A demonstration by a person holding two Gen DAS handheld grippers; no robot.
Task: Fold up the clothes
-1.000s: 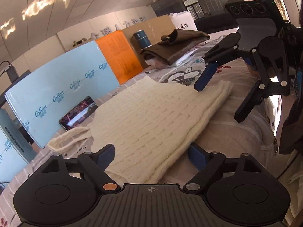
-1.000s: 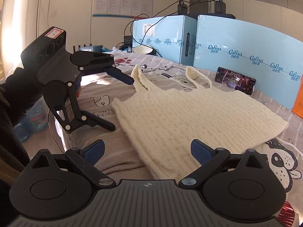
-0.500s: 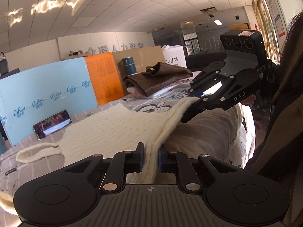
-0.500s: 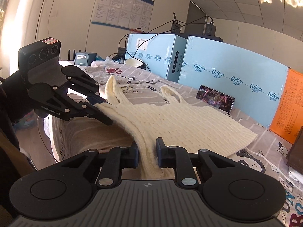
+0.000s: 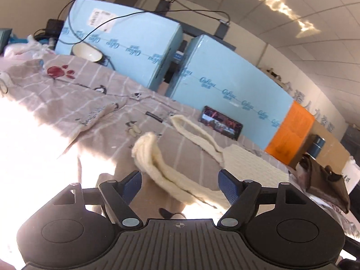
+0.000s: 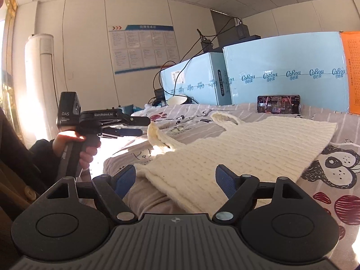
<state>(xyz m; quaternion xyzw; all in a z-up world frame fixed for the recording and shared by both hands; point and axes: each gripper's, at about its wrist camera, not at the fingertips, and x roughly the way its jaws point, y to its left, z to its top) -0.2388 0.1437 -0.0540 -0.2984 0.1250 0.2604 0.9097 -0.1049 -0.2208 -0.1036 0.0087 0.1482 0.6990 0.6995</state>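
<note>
We see a bed covered by a grey striped sheet [image 6: 265, 114] printed with cartoon animals and paw marks. Directly on it lie a cream knitted vest [image 6: 243, 148], spread flat with straps toward the pale blue boxes [image 6: 285, 78], a phone [image 6: 278, 104] propped against one box, a white bowl [image 5: 86, 52], and folded brown clothing [image 5: 326, 184].

Sheet [image 5: 29, 148] at left blown out by glare; brown garment [image 5: 326, 186] partly cut off.

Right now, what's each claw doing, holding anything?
Left claw: open, holding nothing, over the cream knit top's strap.
Right claw: open, holding nothing.
</note>
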